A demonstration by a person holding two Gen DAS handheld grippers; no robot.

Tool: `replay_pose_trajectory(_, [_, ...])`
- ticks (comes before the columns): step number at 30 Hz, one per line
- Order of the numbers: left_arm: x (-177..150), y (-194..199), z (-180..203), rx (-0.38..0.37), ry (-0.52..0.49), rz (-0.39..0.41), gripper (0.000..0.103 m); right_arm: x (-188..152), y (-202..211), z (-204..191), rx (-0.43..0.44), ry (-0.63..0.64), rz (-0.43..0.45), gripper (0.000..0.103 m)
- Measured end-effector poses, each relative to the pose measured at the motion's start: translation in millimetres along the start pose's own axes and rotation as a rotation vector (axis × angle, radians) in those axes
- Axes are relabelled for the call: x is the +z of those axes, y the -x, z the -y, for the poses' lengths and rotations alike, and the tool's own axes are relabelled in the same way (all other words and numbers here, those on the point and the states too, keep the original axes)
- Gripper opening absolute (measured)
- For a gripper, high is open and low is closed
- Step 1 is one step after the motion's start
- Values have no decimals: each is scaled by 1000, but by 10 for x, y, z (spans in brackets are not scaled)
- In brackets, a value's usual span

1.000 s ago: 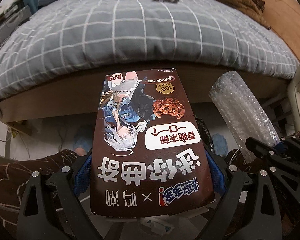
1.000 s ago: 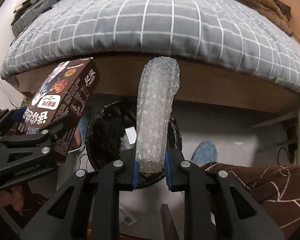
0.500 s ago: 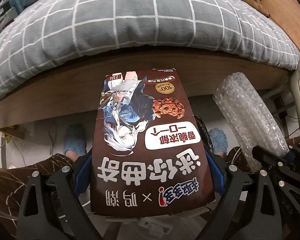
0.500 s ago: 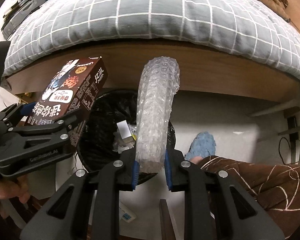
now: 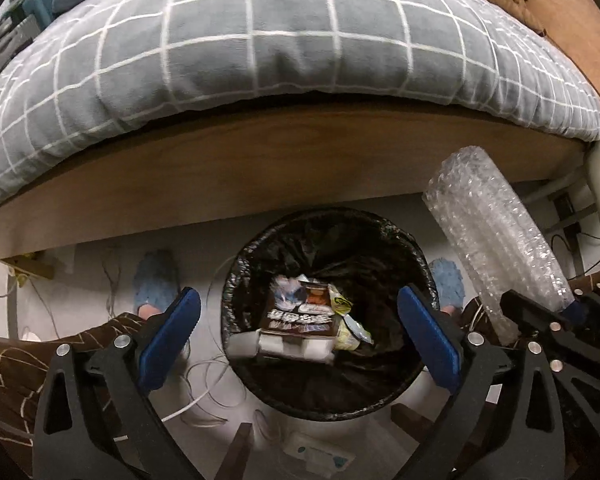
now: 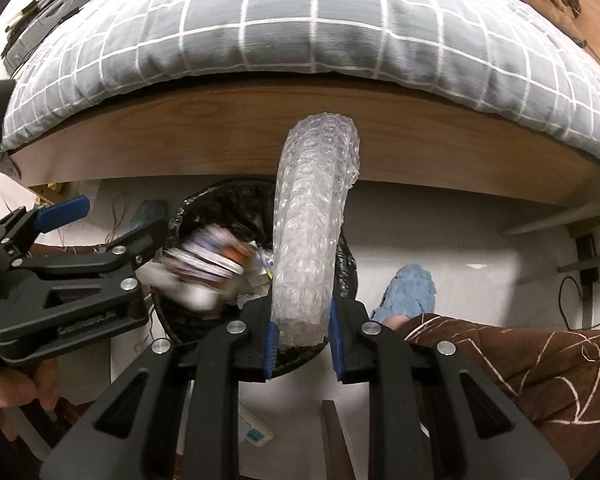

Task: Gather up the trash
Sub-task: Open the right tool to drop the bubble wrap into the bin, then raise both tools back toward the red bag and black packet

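Observation:
A round bin lined with a black bag (image 5: 328, 220) (image 6: 220, 194) stands on the floor below the bed's edge. The brown snack box (image 5: 300, 316) (image 6: 208, 260) is blurred inside it, among wrappers, free of any grip. Above the bin my left gripper (image 5: 298, 336) (image 6: 100, 220) has its jaws opening wide, nothing between them. My right gripper (image 6: 302, 344) is shut on a roll of clear bubble wrap (image 6: 312, 224) (image 5: 492, 248), which sticks up beside the bin's right side.
A bed with a grey checked quilt (image 5: 260, 40) and a wooden side board (image 5: 260, 168) overhangs the bin. Blue slippers (image 5: 156, 280) (image 6: 408, 288) and a person's brown-trousered legs (image 6: 520, 368) flank it. White cables (image 5: 204, 392) lie on the floor.
The left gripper's jaws spread and let go of the snack box, which dropped into the bin. Both grippers sank a little toward the bin. The right still holds the bubble wrap.

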State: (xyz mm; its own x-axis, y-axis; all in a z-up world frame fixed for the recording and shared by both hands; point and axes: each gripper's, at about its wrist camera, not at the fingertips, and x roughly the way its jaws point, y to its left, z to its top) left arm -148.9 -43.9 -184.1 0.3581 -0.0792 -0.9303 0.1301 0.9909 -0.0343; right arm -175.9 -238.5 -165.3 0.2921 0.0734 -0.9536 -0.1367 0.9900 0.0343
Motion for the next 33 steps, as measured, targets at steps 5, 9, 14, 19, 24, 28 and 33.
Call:
replay_pose_trajectory(5, [44,54,-174,5,36,17,97,69,-92,-137,41,8,-16,20])
replay_pose_trajectory(9, [33,82,-309,23,66,25,97,139,-156,-283,76,23,-37,20])
replay_pose_trajectory(14, [36,104,-466,31,108,28,97,208,-214,-501,95,67,-53,20])
replay_pose_trajectory(19, [-3,104,-635,40,138,36,97,252,-265,-640,92,95,-59,22])
replay_pose_trajectory(24, [-24,93,-699,48,155,35,97,266,-292,-694,73,115,-51,28])
replay_pose_trajectory(28, [-22,118,-699,43,156,45,97,290,-287,-743,46,126,-27,39])
replay_pose_trajectory(33, [27,208,-663,35,148,69,97,303,-182,-628,22,104,14,55])
